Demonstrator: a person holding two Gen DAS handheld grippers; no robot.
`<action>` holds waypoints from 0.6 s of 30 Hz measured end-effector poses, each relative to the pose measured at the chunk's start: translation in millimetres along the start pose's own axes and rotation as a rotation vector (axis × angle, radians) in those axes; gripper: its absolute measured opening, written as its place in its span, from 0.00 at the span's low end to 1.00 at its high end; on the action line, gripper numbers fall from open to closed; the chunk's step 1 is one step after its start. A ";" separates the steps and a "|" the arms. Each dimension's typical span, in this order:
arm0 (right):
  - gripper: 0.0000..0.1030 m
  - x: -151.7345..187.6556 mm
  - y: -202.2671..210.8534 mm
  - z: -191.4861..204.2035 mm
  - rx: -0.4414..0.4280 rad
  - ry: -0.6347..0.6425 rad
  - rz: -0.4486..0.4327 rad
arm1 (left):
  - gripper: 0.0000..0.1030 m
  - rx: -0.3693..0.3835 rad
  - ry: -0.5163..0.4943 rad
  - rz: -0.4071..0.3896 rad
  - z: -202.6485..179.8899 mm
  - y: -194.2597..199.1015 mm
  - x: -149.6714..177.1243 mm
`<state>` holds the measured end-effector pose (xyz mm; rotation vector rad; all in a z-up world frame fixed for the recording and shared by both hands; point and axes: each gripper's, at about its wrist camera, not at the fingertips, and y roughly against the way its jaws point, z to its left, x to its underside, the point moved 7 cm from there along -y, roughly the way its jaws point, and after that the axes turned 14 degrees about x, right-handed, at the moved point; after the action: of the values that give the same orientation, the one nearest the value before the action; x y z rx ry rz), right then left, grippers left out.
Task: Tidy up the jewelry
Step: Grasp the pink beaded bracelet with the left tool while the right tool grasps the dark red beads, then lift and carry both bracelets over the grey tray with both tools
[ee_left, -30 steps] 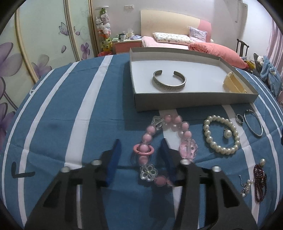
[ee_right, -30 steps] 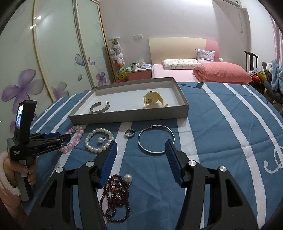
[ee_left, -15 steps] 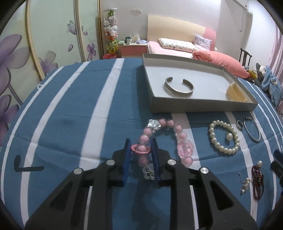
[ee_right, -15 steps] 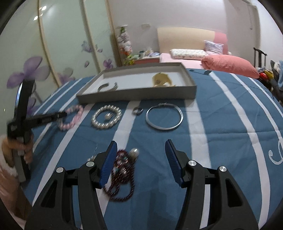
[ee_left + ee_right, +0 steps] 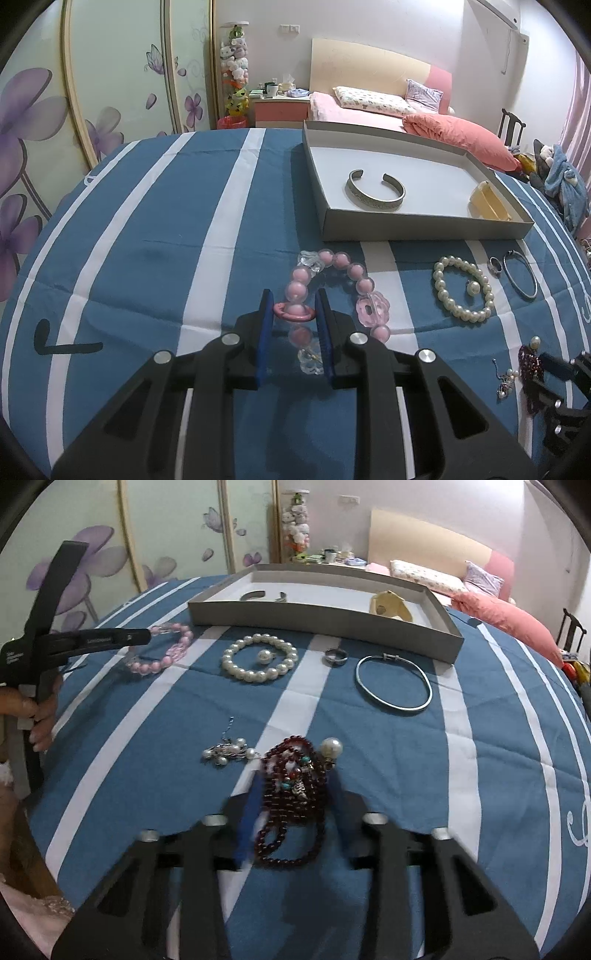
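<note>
Pink bead bracelet with clear flower charms [image 5: 334, 291] lying on blue, white-striped counter cloth [image 5: 147, 229], pinched by left tongs [image 5: 294, 308]. Dark red bead strand [image 5: 291, 797] between closing right tongs [image 5: 295, 794]. Beyond: white pearl bracelet [image 5: 258, 658], silver ring [image 5: 335, 656], thin silver bangle [image 5: 393, 683], grey cardboard tray [image 5: 325, 618].

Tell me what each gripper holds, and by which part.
Left gripper: pink bead bracelet, pinched at its ringed pink bead. Right gripper: jaws closing around the dark red bead strand at its bunched middle; blur hides whether they grip yet.
</note>
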<state>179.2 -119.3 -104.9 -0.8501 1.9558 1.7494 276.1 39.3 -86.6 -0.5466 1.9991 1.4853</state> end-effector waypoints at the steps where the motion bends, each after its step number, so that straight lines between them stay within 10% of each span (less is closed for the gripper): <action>1: 0.17 0.0 0.1 0.7 -0.006 0.002 0.000 | 0.22 0.001 0.000 0.000 -0.2 0.0 0.1; 18: 0.09 -17.7 16.4 -6.8 -0.068 -0.079 -0.097 | 0.22 0.036 -0.013 -0.042 -7.4 15.3 -0.3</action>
<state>182.3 -122.0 -80.2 -0.8701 1.7841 1.7741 265.1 36.7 -73.9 -0.5596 1.9883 1.4214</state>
